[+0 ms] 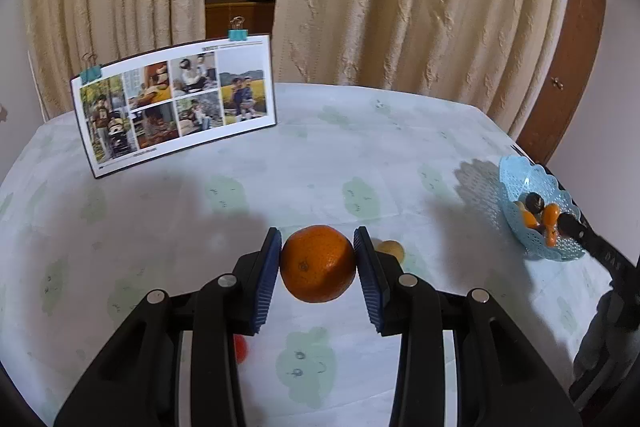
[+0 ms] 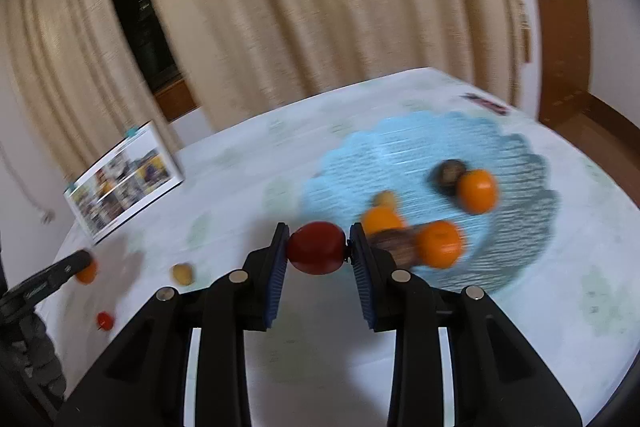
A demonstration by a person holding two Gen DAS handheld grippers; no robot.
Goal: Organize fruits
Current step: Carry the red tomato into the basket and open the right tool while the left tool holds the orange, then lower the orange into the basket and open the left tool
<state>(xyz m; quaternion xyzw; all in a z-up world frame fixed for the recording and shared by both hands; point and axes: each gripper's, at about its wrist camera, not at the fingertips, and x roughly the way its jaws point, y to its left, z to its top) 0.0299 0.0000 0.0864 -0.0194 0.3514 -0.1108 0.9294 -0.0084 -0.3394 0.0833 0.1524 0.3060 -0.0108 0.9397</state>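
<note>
My left gripper (image 1: 317,251) is shut on an orange (image 1: 317,263), held above the table. In the right wrist view the left gripper (image 2: 60,271) shows at the far left with that orange (image 2: 87,271). My right gripper (image 2: 317,241) is shut on a red fruit (image 2: 316,247), just left of the blue perforated basket (image 2: 400,143). The basket holds several oranges (image 2: 476,190), dark brown fruits (image 2: 448,174) and a small yellow one. The basket also shows in the left wrist view (image 1: 516,179), with the right gripper at it.
A small yellow fruit (image 1: 391,248) and a small red fruit (image 2: 105,320) lie loose on the cloud-print tablecloth (image 1: 200,227). A clipped photo sheet (image 1: 172,103) stands at the back left. Curtains hang behind the table; a wooden door stands to the right.
</note>
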